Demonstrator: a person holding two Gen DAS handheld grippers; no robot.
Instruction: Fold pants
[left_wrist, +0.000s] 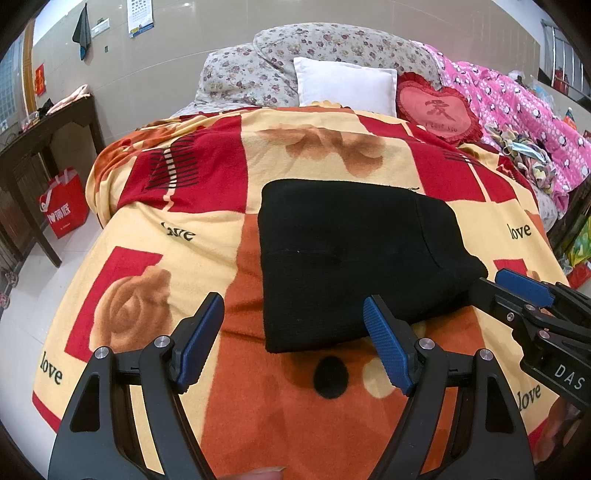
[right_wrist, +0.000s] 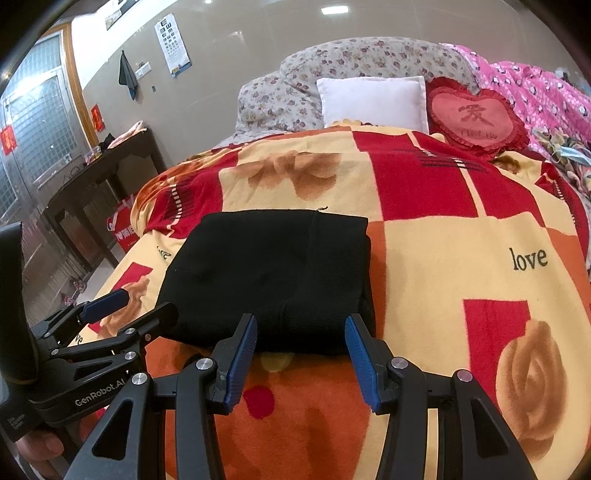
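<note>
The black pants (left_wrist: 354, 258) lie folded on the bed's blanket (left_wrist: 207, 236); soft, limp knit is best pinched at an edge. Both the left tool (left_wrist: 293, 341) and right tool (right_wrist: 301, 362) are held wide open, empty.

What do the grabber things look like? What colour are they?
The left gripper and right gripper look alike: black angular frames with triangular cut-outs, round silver pins at the joints, and ridged blue pads on the fingers. White lettering marks their bodies. No cables or sleeves are visible.
</note>
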